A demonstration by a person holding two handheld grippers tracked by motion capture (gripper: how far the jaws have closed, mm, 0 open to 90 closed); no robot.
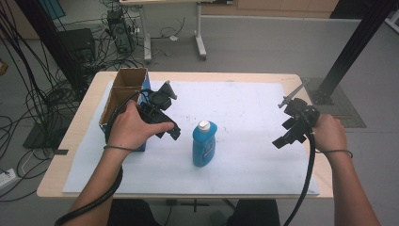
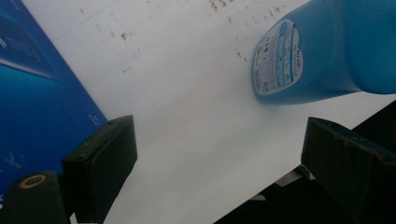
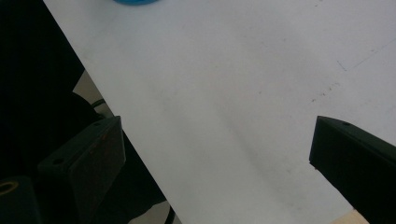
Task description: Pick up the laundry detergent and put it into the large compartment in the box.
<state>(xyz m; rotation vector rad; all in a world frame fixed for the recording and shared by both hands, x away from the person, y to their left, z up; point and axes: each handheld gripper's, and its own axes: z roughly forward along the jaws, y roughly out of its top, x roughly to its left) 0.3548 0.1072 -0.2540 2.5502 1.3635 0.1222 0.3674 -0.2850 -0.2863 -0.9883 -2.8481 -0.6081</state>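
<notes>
Your left gripper (image 1: 175,133) hovered over the white sheet (image 1: 244,103), just beside the blue bottle (image 1: 204,143) at its nine o'clock, jaws spread wide with nothing between them. In the left gripper view the two black jaws stood well apart over bare sheet, and the blue bottle (image 2: 322,51) sat beyond them toward one o'clock, not touched by either pad. The blue side of the cardboard box (image 2: 37,98) ran along that view's nine o'clock edge, close to the near jaw.

The bottle stood upright near the middle of the sheet, white cap (image 1: 203,125) on top. The open-topped cardboard box (image 1: 123,94) stood at the bottle's ten o'clock, behind your left hand (image 1: 129,129).

Your right gripper (image 1: 281,140) hung well apart from the bottle, at its three o'clock, near the table's (image 1: 70,136) right edge. Its jaws were parted too, empty, over plain sheet in the right gripper view, with a sliver of the bottle's base (image 3: 135,2) at twelve o'clock. Your right hand (image 1: 329,134) held it past the sheet's edge.
</notes>
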